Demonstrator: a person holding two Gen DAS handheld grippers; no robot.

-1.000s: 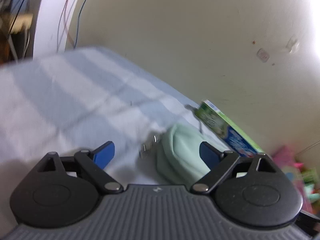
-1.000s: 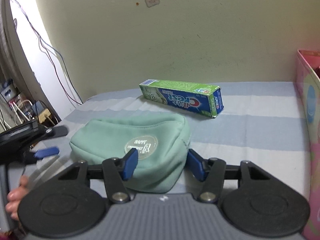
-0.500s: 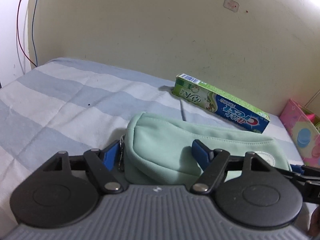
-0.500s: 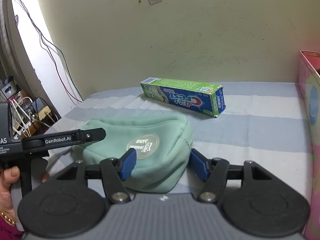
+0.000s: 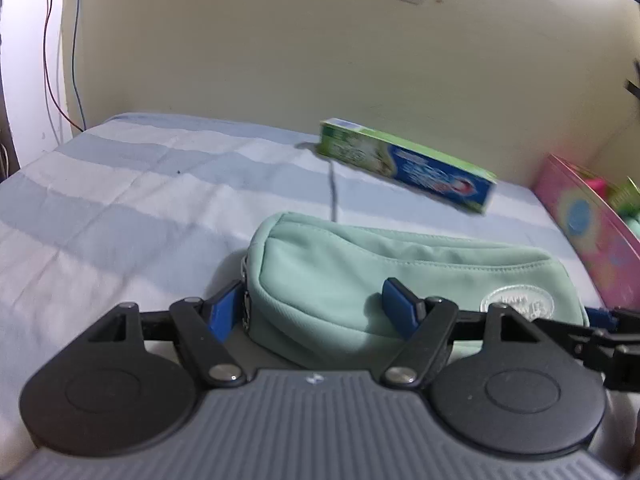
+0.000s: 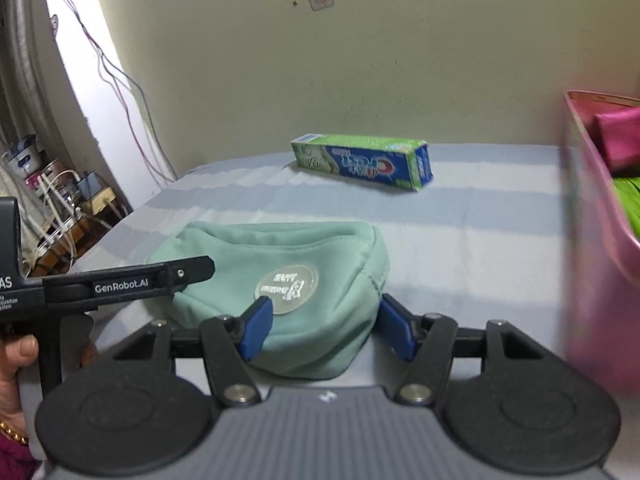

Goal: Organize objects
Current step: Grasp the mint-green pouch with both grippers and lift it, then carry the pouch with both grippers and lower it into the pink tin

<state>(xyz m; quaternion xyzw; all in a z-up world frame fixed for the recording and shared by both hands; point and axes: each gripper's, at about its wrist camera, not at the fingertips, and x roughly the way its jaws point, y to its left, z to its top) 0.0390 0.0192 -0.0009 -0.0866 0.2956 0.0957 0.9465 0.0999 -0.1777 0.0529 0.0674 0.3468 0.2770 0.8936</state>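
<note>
We're looking over a striped sheet point(image 6: 480, 216) w/ a pink bin point(image 6: 592, 248) at its right edge, a mint-green pouch point(image 6: 288, 256) lying mid-sheet, and a toothpaste box point(image 6: 362, 162) near the wall, well apart from the pouch.

Both grippers are working the pouch from opposite ends. The left gripper point(image 5: 316, 306) is straddling the zipper end, jaws having just been closing, one pad touching the zipper side, the other lying on the fabric; we're reading that as a pinch on the pouch. The right gripper point(image 6: 326, 328) is pinching the badge end, jaws having eased slightly wider, pads at both sides of the cloth.

Risks, as we're judging: soft fabric is prob. going to slip or bunch if the pinch stays this shallow; the two grippers are sitting close, so they could clash; a lift toward the bin could sag and snag its rim.

Both grippers are pointing down-forward at a slant; a hand point(image 6: 20, 356) is gripping the left handle.
</note>
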